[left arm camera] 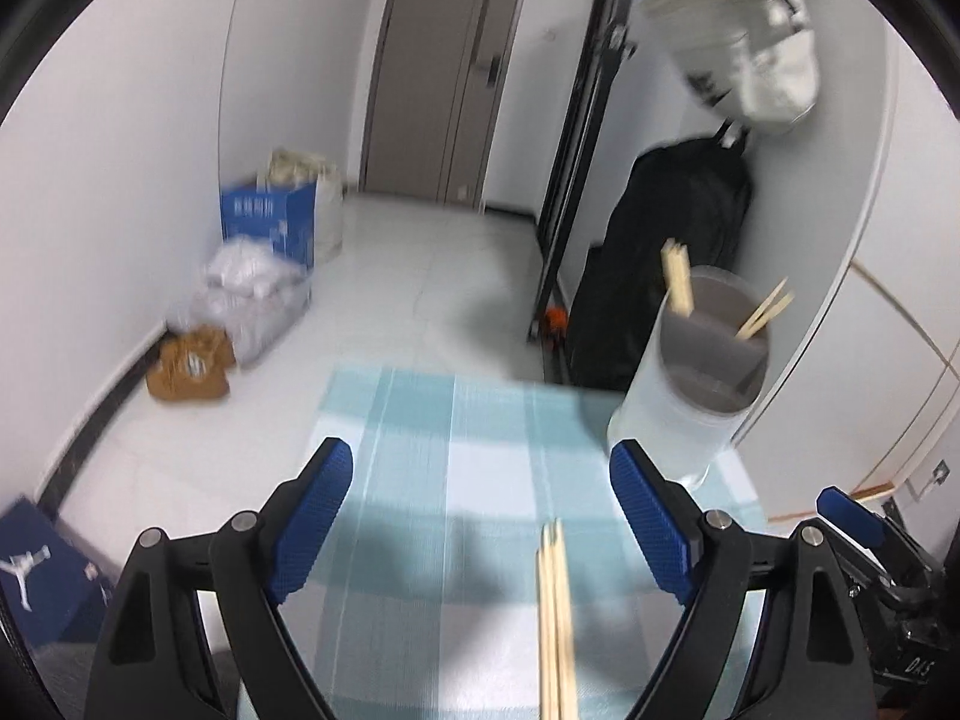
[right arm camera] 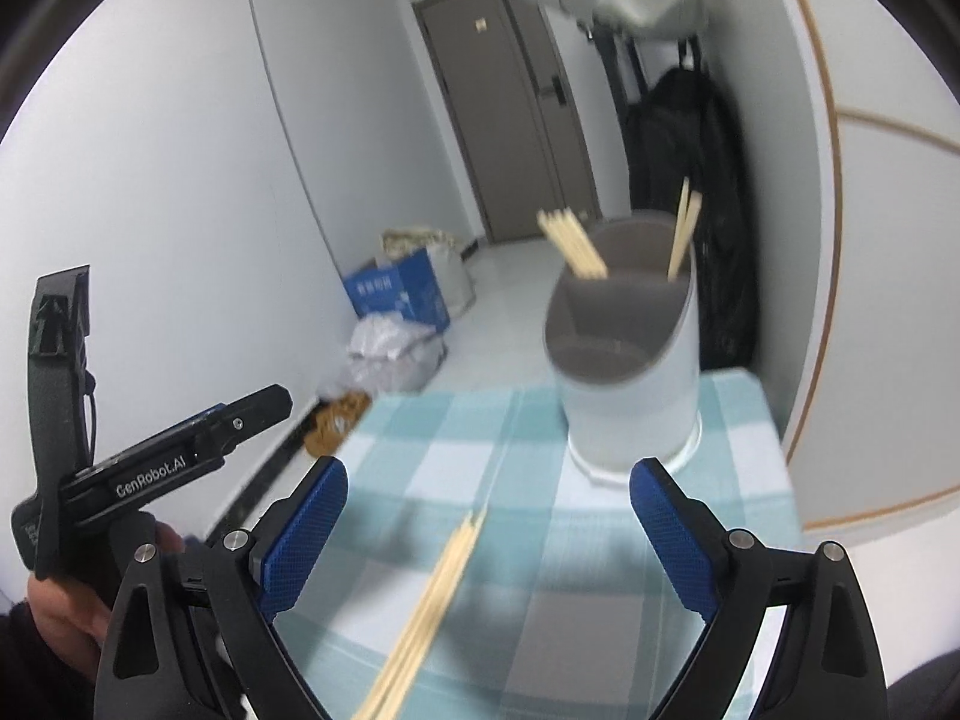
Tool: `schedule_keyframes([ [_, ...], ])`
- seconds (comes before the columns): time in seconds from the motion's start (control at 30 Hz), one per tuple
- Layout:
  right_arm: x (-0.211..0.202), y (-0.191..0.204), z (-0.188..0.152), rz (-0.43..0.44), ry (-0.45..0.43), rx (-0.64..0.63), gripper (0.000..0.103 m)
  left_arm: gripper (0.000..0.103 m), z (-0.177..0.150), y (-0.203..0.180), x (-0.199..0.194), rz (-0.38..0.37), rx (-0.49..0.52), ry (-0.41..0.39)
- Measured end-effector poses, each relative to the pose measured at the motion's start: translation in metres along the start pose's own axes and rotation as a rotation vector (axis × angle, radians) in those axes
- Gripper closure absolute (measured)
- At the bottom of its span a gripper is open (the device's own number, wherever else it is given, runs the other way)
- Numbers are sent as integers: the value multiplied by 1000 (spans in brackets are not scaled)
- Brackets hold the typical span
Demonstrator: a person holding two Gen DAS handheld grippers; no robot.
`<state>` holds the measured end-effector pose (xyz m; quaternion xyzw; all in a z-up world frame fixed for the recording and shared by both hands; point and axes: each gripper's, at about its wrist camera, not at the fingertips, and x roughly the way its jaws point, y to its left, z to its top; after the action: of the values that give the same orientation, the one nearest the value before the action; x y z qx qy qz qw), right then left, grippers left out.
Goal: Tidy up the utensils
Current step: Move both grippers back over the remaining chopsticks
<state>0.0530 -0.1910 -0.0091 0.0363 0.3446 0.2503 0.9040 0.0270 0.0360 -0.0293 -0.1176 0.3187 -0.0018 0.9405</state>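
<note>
Left gripper [left arm camera: 480,516]: jaws apart, empty. Right gripper [right arm camera: 489,525]: jaws apart, empty. Loose chopsticks [left arm camera: 555,618] lie on checked cloth [left arm camera: 420,456], at 6 o'clock. Utensil holder [right arm camera: 630,354], at 1 o'clock, already holds several chopsticks. Step judged: pick-up pending; next needs closing on the bundle. Nothing obstructs; black bag [left arm camera: 672,252] hangs behind.
</note>
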Motion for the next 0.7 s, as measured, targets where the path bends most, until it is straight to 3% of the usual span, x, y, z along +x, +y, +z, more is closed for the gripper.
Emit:
schedule_keyframes([
  [0.17, 30, -4, -17, 26, 143, 31, 10, 19, -16, 11, 24, -12, -9, 108],
  [0.33, 65, -1, -26, 14, 283, 30, 33, 18, -23, 27, 37, 2, -37, 158],
  [0.4, 81, 1, -27, 5, 337, 13, 36, 18, -22, 34, 40, -1, -68, 167],
  [0.53, 112, 11, -29, -26, 440, -43, 61, 18, -21, 44, 46, 9, -87, 175],
  [0.6, 124, 15, -29, -49, 472, -72, 67, 18, -22, 50, 55, 35, -109, 201],
  [0.7, 140, 21, -28, -69, 514, -112, 68, 19, -22, 61, 63, 13, -174, 238],
])
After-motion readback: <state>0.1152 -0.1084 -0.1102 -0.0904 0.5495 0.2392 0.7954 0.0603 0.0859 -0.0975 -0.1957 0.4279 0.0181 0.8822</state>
